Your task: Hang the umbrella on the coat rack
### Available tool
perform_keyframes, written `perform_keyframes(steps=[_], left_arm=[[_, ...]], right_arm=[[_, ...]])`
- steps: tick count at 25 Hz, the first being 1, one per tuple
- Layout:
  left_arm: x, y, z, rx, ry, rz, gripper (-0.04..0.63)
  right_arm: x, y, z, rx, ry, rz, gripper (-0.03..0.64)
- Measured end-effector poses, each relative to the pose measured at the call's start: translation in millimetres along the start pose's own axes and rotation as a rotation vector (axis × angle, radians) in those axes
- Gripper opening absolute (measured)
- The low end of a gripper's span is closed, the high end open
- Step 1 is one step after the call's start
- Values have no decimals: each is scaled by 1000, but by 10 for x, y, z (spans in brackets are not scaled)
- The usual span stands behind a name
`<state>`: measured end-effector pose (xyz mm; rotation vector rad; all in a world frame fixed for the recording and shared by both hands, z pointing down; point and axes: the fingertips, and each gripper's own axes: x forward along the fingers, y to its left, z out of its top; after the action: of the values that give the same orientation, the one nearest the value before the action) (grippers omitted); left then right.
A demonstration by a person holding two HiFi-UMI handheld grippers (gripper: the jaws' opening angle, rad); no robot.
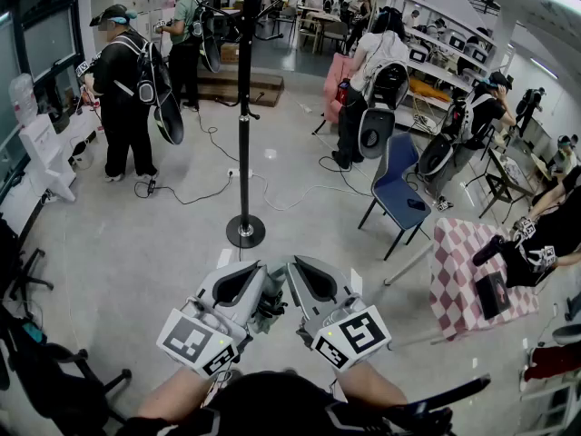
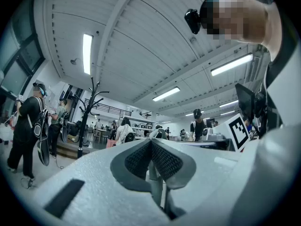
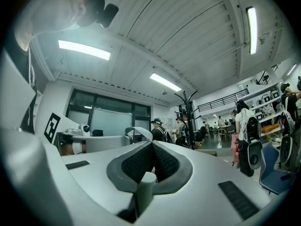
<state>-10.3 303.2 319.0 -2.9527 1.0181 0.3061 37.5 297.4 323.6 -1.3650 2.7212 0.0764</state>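
Grey plastic shells of both tongs filled the lower middle of the head view. The left gripper (image 1: 266,271) and the right gripper (image 1: 289,268) sat side by side with their tips almost touching. Their marker cubes were nearest the bottom edge.

In the left gripper view, the left gripper's (image 2: 151,143) two textured pads met at the tip, so it was closed. A thin pale post (image 2: 155,188) showed in the slot behind the pads. The right gripper view showed the same thing. There the right gripper (image 3: 153,146) had its pads pressed together, with a pale stub (image 3: 144,192) in the slot behind them. I could not tell whether the post or the stub belonged to the umbrella. A dark object (image 1: 270,309) lay between the two shells in the head view, too small to identify. No view showed the umbrella clearly.

The black coat rack (image 1: 244,134) stood upright on its round base (image 1: 245,232) in the middle of the head view, above the tongs and well apart from them. It stood at the left of the left gripper view (image 2: 85,121). In the right gripper view it stood right of centre (image 3: 188,121).

A blue chair (image 1: 400,185) stood right of centre in the head view. A table with a red-checked cloth (image 1: 465,271) lay at the right edge. Several people stood across the upper part of the frame.
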Motion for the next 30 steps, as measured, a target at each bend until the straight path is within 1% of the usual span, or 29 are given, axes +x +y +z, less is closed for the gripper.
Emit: perform_keyframes(steps=[4,13,25,30], left_arm=[[-25,-5,-10,-4,2,0,9],[-55,-14,-22,-13,13,-8,9],[-212,186,34,-17,5,-10,9],[-296,260,49,-22,-3,-25,9]], right_arm=[[13,46,-9,-2,0,12,9],[18,81,-22,-3,0,8,8],[183,248,-25,27,-14,24,9],[254,344,-40,38,-16,26,8]])
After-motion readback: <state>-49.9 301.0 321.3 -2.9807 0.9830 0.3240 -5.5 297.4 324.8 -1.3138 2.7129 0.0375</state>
